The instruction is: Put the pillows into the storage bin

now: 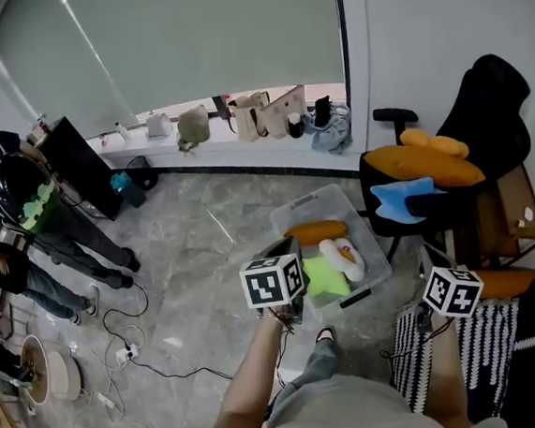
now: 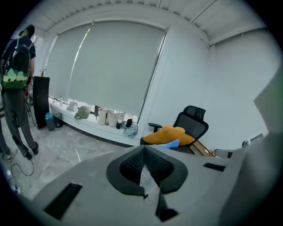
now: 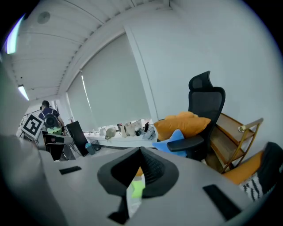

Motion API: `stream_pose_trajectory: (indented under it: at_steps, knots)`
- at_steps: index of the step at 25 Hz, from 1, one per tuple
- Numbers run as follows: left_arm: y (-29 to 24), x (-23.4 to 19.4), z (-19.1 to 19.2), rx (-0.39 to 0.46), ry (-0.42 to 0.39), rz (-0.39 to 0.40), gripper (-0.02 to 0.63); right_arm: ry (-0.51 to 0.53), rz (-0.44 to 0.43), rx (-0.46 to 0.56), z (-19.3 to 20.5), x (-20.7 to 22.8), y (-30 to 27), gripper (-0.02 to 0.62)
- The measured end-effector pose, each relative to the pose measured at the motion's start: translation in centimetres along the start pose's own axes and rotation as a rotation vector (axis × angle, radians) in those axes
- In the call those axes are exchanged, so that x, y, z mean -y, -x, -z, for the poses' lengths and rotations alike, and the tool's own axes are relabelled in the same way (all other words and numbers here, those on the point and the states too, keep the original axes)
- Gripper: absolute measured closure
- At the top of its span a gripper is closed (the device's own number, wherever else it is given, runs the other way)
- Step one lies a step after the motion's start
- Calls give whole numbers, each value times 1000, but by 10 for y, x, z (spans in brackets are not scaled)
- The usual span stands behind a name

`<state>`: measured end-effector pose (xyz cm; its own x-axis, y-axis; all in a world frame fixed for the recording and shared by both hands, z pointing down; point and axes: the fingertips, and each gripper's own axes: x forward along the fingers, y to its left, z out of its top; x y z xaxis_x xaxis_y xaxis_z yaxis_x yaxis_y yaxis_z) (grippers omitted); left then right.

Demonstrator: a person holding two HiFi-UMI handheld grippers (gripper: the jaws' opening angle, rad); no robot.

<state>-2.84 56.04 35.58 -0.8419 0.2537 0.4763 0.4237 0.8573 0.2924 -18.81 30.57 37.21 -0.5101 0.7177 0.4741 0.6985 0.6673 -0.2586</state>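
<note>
A clear storage bin (image 1: 297, 205) stands on the floor and holds an orange pillow (image 1: 316, 232), a green star pillow (image 1: 322, 276) and a white pillow (image 1: 344, 257). On the black office chair (image 1: 488, 107) lie a big orange pillow (image 1: 418, 166), a smaller orange one (image 1: 435, 143) and a blue star pillow (image 1: 400, 197). My left gripper (image 1: 288, 249) hangs over the bin's near edge, shut and empty (image 2: 144, 150). My right gripper (image 1: 443, 276) is near the chair's front, shut with nothing gripped (image 3: 140, 152); green shows through the slit below its tips.
A wooden rack (image 1: 518, 226) with another orange pillow (image 1: 505, 281) stands right of the chair, above a black-and-white striped cushion (image 1: 487, 347). People (image 1: 22, 204) stand at the left. Cables (image 1: 121, 349) trail on the floor. Bags (image 1: 258, 115) line the window ledge.
</note>
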Motion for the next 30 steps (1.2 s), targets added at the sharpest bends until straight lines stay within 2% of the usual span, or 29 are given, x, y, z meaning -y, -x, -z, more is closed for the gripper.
stream_pose_trajectory:
  at_steps: [3, 7, 9, 12, 19, 30]
  knots:
    - [14, 0, -5, 19, -45, -47, 595, -17, 7, 58, -15, 8, 16, 594]
    - [31, 4, 0, 26, -46, -60, 595, -43, 8, 92, -19, 12, 30, 594]
    - [39, 4, 4, 25, -51, -65, 595, -23, 30, 102, -17, 11, 36, 595]
    - [47, 1, 10, 27, -45, -76, 595, 18, 42, 101, -11, 8, 43, 595]
    - [53, -6, 25, 31, -12, -97, 595, 5, 25, 85, 5, 7, 49, 595]
    - [60, -4, 32, 28, -21, -97, 595, 11, 29, 98, 5, 9, 62, 594]
